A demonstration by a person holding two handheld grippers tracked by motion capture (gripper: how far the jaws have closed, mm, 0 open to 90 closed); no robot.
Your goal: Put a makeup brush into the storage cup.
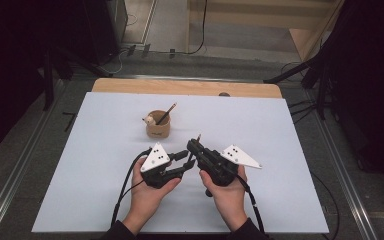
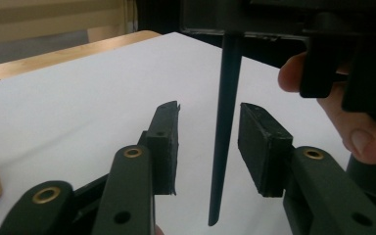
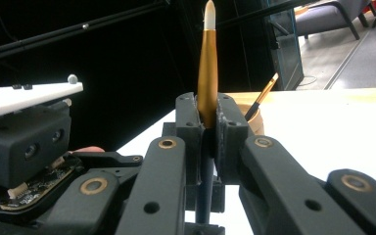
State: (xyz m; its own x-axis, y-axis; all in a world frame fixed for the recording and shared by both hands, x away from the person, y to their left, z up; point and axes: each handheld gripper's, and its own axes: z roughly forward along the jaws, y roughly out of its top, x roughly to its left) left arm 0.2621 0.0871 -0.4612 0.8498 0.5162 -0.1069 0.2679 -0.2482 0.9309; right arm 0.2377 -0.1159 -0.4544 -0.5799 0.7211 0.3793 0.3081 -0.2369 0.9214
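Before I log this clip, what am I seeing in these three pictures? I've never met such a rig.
No robot here: a person holds a hand-operated grasping tool in each hand. The high view looks down on a white table; the other two pictures come from cameras riding on each tool. On the table stands a small tan cup with a brush leaning in it. The right tool is shut on a paintbrush, gold ferrule and pale tip pointing up. The left tool is open, its jaws either side of that brush's dark handle without touching it, apparently ready to take it.
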